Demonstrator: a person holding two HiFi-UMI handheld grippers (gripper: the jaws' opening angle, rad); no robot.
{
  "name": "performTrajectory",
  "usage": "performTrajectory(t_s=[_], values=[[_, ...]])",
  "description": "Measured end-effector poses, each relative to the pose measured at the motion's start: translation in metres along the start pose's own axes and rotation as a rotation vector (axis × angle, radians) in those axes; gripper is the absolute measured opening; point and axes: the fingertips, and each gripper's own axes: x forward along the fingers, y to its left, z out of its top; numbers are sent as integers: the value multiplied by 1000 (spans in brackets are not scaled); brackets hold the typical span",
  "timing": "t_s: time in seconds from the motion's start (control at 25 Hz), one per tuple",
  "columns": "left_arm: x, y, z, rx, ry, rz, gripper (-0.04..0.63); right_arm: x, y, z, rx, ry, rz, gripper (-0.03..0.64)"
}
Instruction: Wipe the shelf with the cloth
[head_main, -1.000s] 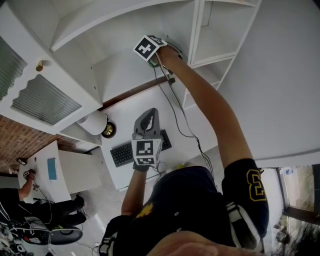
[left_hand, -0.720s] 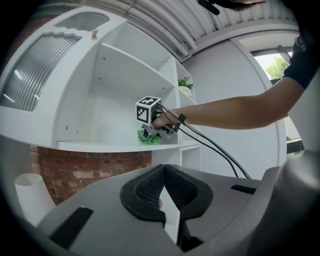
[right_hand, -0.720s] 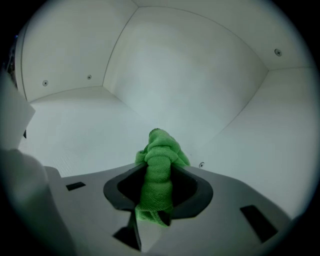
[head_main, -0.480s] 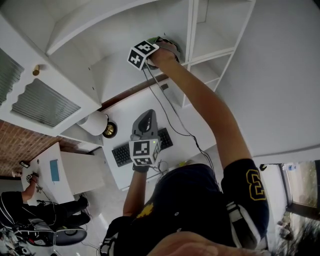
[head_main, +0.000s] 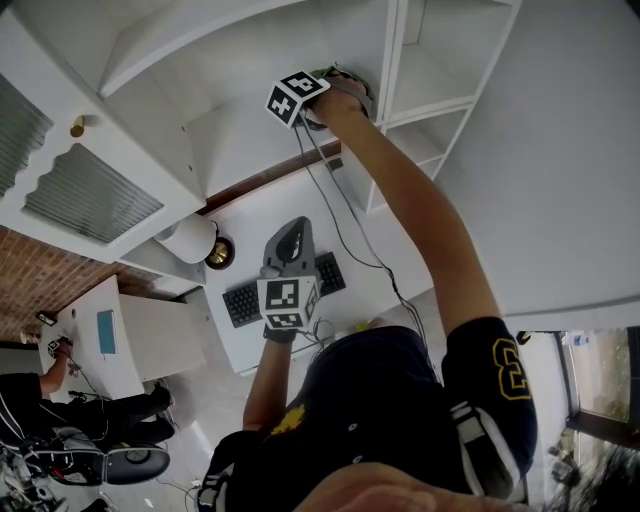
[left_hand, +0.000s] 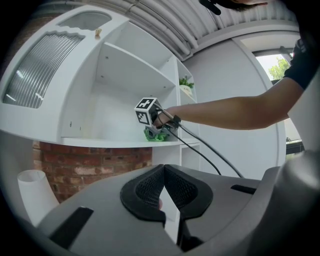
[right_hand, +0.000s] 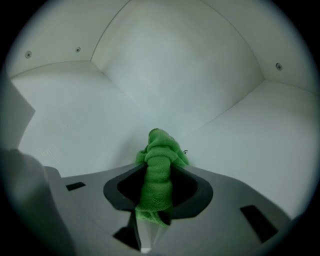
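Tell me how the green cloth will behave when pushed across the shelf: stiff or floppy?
Probably floppy: the cloth bunches into a soft, twisted wad where the right tool pinches it. Its woven texture would likely drag rather than slide on the smooth white shelf.

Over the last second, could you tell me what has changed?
The right gripper slid the green cloth slightly left along the shelf, then back to about where it began. It stayed shut on the cloth; the left gripper stayed shut, empty.
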Motion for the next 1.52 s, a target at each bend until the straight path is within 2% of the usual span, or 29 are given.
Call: performTrajectory(t_s=[0.08, 0.24, 0.36, 0.48, 0.6, 0.8, 1.0, 1.28, 1.52], values=[[-3, 0, 0, 1, 4, 7, 18, -8, -5, 7, 40, -36, 82, 126], [-11, 9, -4, -10, 10, 45, 18, -60, -6, 49, 106, -270, 196, 126], [-17, 15, -7, -10, 13, 72, 18, -100, 37, 82, 173, -414, 439, 126], [-31, 21, -11, -4, 22, 94, 18, -135, 89, 105, 240, -490, 698, 126], [-46, 33, -12, -7, 29, 144, 18, -161, 137, 123, 199, -519, 839, 126], [-56, 43, -10, -6, 24, 192, 18, -183, 181, 138, 102, -519, 904, 126], [-66, 47, -16, -24, 28, 216, 18, -179, 216, 137, 38, -461, 909, 126], [-62, 49, -19, -37, 23, 219, 18, -170, 221, 136, 66, -481, 862, 126], [-37, 31, -22, -54, 21, 150, 18, -167, 220, 138, 85, -454, 878, 126]])
